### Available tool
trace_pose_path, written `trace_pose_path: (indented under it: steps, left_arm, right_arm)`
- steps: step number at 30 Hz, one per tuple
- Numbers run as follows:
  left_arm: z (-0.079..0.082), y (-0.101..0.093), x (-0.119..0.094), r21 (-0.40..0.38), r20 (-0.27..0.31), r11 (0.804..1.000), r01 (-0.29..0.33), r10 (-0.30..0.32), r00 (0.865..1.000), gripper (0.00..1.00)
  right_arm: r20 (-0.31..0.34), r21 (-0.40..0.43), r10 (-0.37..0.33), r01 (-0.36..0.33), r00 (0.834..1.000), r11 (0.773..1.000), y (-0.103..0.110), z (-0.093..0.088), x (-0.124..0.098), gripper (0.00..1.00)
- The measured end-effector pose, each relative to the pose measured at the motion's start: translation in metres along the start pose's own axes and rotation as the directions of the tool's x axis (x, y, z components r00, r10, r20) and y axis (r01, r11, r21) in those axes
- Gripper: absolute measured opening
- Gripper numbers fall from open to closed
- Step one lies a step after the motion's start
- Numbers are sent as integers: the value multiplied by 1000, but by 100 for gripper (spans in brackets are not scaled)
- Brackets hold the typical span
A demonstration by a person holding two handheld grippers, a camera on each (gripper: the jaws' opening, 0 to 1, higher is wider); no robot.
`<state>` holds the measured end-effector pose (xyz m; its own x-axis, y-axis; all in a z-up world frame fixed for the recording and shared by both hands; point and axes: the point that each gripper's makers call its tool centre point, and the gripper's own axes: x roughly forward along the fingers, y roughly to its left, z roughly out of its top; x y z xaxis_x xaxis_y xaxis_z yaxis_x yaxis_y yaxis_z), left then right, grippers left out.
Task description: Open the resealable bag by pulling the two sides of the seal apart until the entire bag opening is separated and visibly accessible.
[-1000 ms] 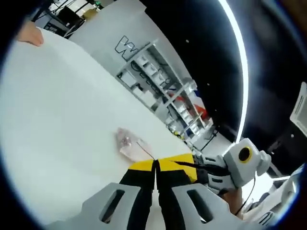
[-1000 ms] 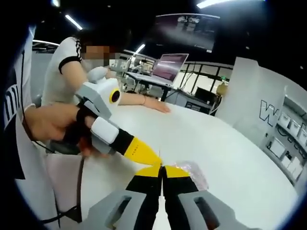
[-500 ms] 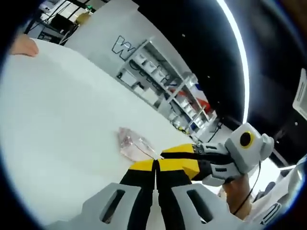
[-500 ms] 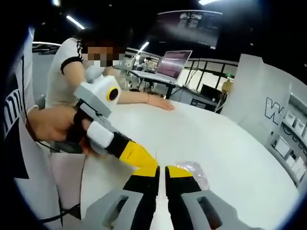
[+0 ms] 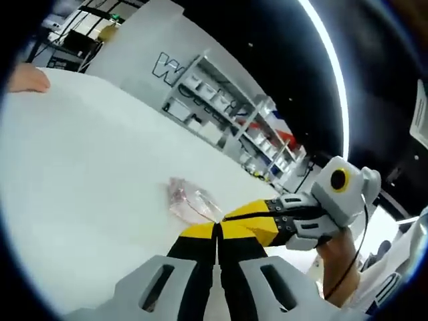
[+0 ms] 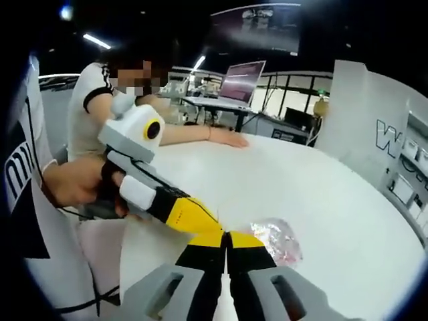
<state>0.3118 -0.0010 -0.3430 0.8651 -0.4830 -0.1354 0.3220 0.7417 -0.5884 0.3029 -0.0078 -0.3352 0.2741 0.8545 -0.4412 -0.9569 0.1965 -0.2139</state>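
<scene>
The left gripper (image 5: 217, 231) has its yellow-tipped jaws pressed together, and a thin edge of the small clear resealable plastic bag with pinkish contents (image 5: 190, 200) seems to be pinched between the tips, though the contact itself is too fine to make out for certain. The right gripper (image 6: 226, 237) has its jaws shut likewise, tips meeting right at the bag's near edge, where the left gripper's yellow tip also comes in from the left.

In the left gripper view, the right gripper reaches in from the right, its tip just beside the left one at the bag's near end. The person's hand (image 6: 73, 184) grips the left gripper's handle in the right gripper view.

The bag lies on the round white desk (image 5: 80, 154), near its close edge. Its long axis runs from the jaws away toward the far side, its near end raised at the tips and the rest crumpled on the desk.

Across the desk another person's hand (image 6: 231, 139) rests flat on the surface. An open laptop (image 6: 241, 80) stands behind, and white shelving (image 5: 221, 114) lines the far wall.
</scene>
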Motion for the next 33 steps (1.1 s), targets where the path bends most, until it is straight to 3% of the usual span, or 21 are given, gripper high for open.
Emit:
trace_pose_path:
  steps: [3, 6, 10, 13, 27, 33]
  left_arm:
    - [0, -1, 0, 7, -4, 1000, -4, 4, 1000, 0]
    - [-2, 1, -1, 12, -8, 1000, -16, 16, 1000, 0]
    - [7, -3, -1, -72, 60, 997, 28, -23, 998, 1]
    - [8, 0, -1, -132, 56, 990, 45, -38, 998, 2]
    - [8, -15, 2, -214, 66, 972, 98, -86, 994, 5]
    - [5, -15, 4, -222, 56, 971, 91, -81, 995, 5]
  right_arm:
    - [14, -35, -39, 39, 999, 999, -4, 3, -2, 0]
    - [35, -20, -66, 67, 997, 998, -13, 7, -8, 0]
    - [41, -5, -53, 53, 998, 999, -12, 8, -9, 0]
    - [40, -12, -54, 55, 998, 998, -11, 8, -9, 0]
    - [40, -22, -55, 56, 998, 998, -7, 3, -9, 0]
    - [45, -21, -56, 57, 997, 998, -6, 2, -10, 0]
